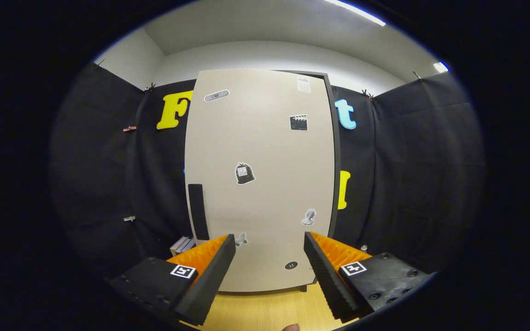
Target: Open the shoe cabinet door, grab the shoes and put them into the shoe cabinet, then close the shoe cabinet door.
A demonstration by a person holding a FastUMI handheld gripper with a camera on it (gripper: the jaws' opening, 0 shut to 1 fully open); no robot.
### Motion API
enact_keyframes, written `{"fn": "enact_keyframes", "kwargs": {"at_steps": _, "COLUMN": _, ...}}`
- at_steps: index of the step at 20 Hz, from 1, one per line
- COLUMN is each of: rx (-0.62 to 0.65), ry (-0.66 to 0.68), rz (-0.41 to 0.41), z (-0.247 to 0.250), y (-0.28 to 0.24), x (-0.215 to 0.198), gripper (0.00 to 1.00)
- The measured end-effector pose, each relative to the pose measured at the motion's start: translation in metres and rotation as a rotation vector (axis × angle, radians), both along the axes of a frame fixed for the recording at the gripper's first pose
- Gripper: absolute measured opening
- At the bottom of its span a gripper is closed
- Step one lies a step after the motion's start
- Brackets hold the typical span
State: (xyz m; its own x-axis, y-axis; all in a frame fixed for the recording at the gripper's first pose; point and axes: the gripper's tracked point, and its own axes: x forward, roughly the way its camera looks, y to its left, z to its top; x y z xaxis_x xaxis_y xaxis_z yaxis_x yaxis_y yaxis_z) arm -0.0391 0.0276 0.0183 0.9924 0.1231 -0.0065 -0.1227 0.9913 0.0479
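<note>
Tool (269, 257) held level and spread wide before the closed shoe cabinet door (260, 179).

Nothing is gripped between the two fingers (210, 276), which are pointed straight at the lower part of the door and are kept apart from it; the door's bottom edge is seen in the gap between them. The door is seen as a tall, pale beige panel standing upright beyond the fingers, shut against a dark frame visible along its right side. A dark vertical handle (198, 211) is set near its left edge, just above the left finger. Several small black-and-white stickers (244, 173) are scattered over its face. The cabinet is stood on a light wooden floor (269, 310), against black cloth walls. A pale, flat stack (182, 244) is glimpsed beside the door's lower left corner; what it is cannot be told.
</note>
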Motion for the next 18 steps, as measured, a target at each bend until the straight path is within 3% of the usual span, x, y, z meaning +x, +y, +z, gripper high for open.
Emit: {"fn": "enact_keyframes", "kwargs": {"at_steps": 18, "rx": 0.036, "ry": -0.021, "rz": 0.042, "z": 0.0073, "y": -0.0021, "x": -0.0084, "gripper": 0.98}}
